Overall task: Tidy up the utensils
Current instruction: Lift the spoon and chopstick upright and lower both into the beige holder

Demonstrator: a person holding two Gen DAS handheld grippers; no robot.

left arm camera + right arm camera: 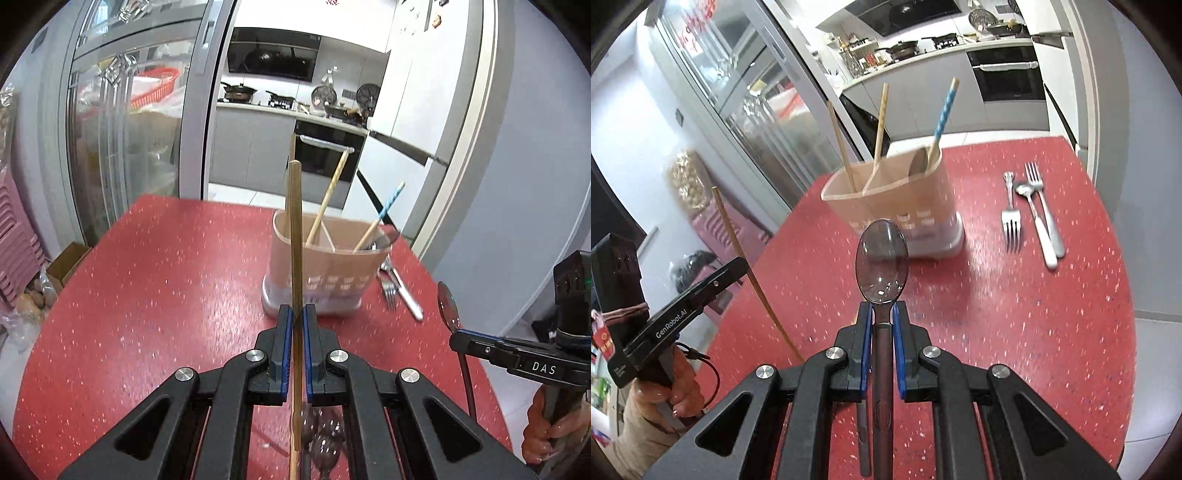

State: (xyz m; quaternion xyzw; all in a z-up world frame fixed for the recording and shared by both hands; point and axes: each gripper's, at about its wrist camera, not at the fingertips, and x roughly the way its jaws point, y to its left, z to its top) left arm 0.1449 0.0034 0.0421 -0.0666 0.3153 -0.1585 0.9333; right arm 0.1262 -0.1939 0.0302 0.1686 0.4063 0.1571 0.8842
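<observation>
My left gripper (297, 314) is shut on a wooden chopstick (295, 229) that stands upright in front of the beige utensil holder (325, 273). My right gripper (882, 314) is shut on a dark spoon (882, 254), bowl pointing up, short of the holder (897, 206). The holder has compartments with two wooden chopsticks (881, 122), a blue-patterned chopstick (943, 114) and a spoon inside. The right gripper with the spoon (448, 302) shows at the right of the left wrist view. The left gripper (735, 267) with its chopstick (738, 251) shows at the left of the right wrist view.
The red speckled table (1015, 314) carries two forks (1010, 214) and a small metal spoon (1034, 218) to the right of the holder. More spoons (321, 439) lie under the left gripper. A glass cabinet (122, 140) stands at the left, a kitchen beyond.
</observation>
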